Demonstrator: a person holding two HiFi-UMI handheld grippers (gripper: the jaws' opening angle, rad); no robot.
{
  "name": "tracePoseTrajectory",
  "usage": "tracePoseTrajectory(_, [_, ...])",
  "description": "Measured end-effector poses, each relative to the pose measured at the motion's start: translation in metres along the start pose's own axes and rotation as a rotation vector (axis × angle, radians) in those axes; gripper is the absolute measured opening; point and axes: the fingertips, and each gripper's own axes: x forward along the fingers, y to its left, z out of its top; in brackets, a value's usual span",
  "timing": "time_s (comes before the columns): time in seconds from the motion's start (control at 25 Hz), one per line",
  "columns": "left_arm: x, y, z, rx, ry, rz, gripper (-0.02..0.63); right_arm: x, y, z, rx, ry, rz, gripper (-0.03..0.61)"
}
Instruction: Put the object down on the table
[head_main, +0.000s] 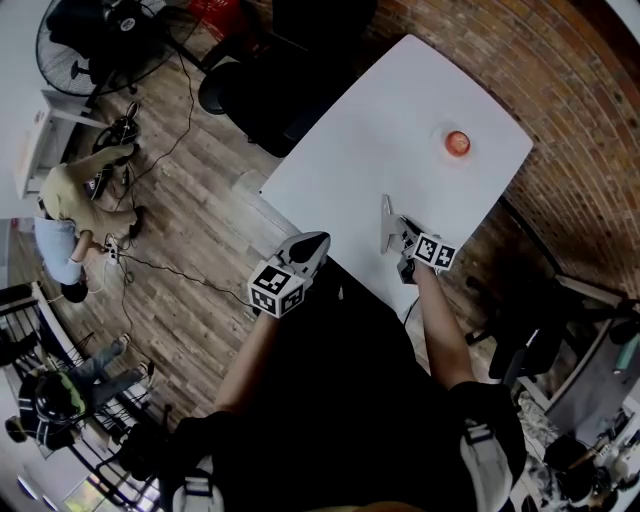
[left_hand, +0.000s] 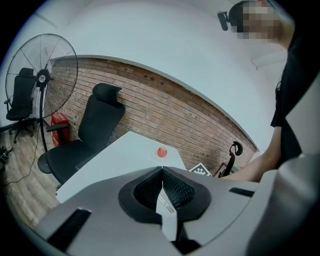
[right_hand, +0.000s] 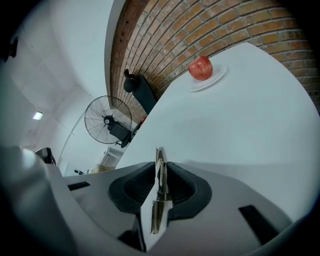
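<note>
My right gripper (head_main: 399, 234) is over the near edge of the white table (head_main: 380, 130) and is shut on a thin, flat metal blade, apparently a knife (head_main: 386, 224). In the right gripper view the blade (right_hand: 159, 172) stands on edge between the shut jaws of the gripper (right_hand: 160, 165). I cannot tell whether it touches the table (right_hand: 240, 120). My left gripper (head_main: 311, 244) hangs just off the table's near corner. Its jaws (left_hand: 162, 172) are shut with nothing between them. A red apple (head_main: 458, 142) sits on a small plate at the far right of the table.
The apple (right_hand: 201, 67) and its plate (right_hand: 210, 80) lie well beyond the blade. A black office chair (left_hand: 95, 130) and a standing fan (left_hand: 42, 75) are off the table's left side. A brick wall (head_main: 560, 90) runs behind it. People and cables are on the wooden floor (head_main: 190, 230) at the left.
</note>
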Motion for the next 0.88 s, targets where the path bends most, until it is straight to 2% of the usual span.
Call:
tracePoseTrajectory(0.16, [0.005, 0.008, 0.001, 0.004, 0.006, -0.021, 0.019, 0.001, 0.001, -0.001, -0.022, -0.02, 0.005, 0.075])
tracePoseTrajectory(0.68, [0.039, 0.032, 0.01, 0.044, 0.054, -0.172, 0.02, -0.014, -0.002, 0.022, -0.01, -0.161, -0.088, 0.081])
tracePoseTrajectory(0.88, [0.053, 0.032, 0.02, 0.069, 0.055, -0.236, 0.02, -0.023, 0.0, 0.028, -0.084, -0.203, -0.134, 0.06])
